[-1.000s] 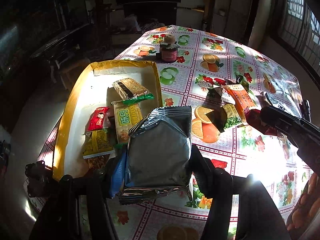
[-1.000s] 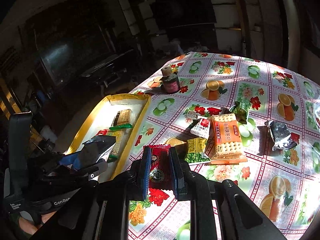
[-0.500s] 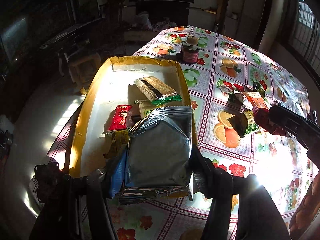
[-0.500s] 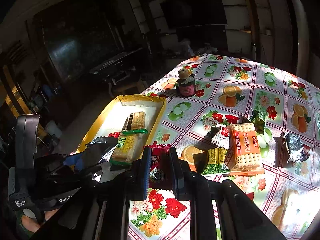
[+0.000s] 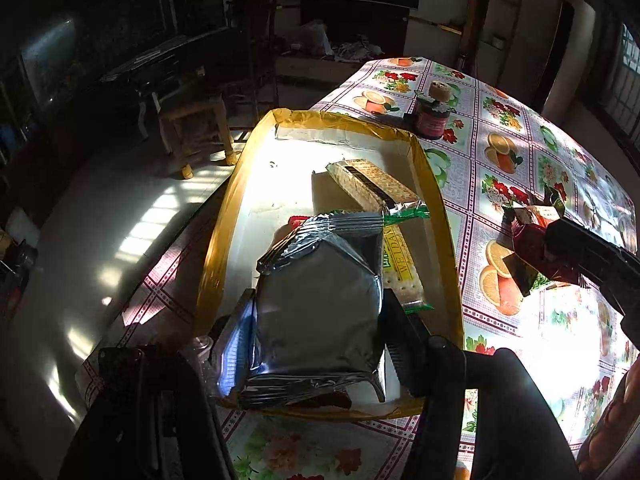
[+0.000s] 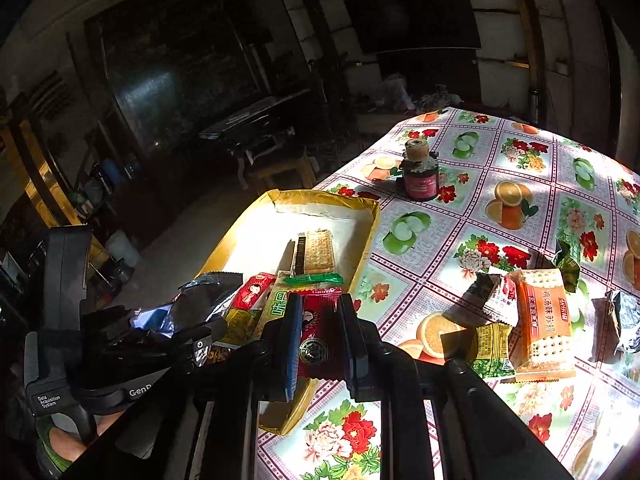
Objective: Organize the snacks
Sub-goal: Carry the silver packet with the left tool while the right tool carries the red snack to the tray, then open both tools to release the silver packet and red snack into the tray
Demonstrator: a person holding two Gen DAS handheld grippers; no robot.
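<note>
My left gripper (image 5: 318, 320) is shut on a silver foil packet (image 5: 320, 300) and holds it above the near half of the yellow-rimmed white tray (image 5: 224, 248). In the tray lie a brown cracker pack (image 5: 372, 184), a yellow-green cracker pack (image 5: 404, 268) and small red and yellow packets, partly hidden by the foil. My right gripper (image 6: 320, 332) is shut on a red candy packet (image 6: 318, 320), above the tray's near right corner (image 6: 368, 232). The left gripper (image 6: 188, 320) shows at the lower left of the right wrist view.
Loose snacks lie on the fruit-print tablecloth right of the tray: an orange cracker pack (image 6: 544, 320), a small yellow-green packet (image 6: 492, 348), a silver packet (image 6: 620, 320). A dark jar (image 6: 420, 176) stands beyond the tray. The table's left edge drops to the floor, where a stool (image 5: 196, 132) stands.
Both grippers have carried their packets leftward. The silver packet now hangs over the tray's inside, and the red packet has come from above the tablecloth to the tray's corner.
</note>
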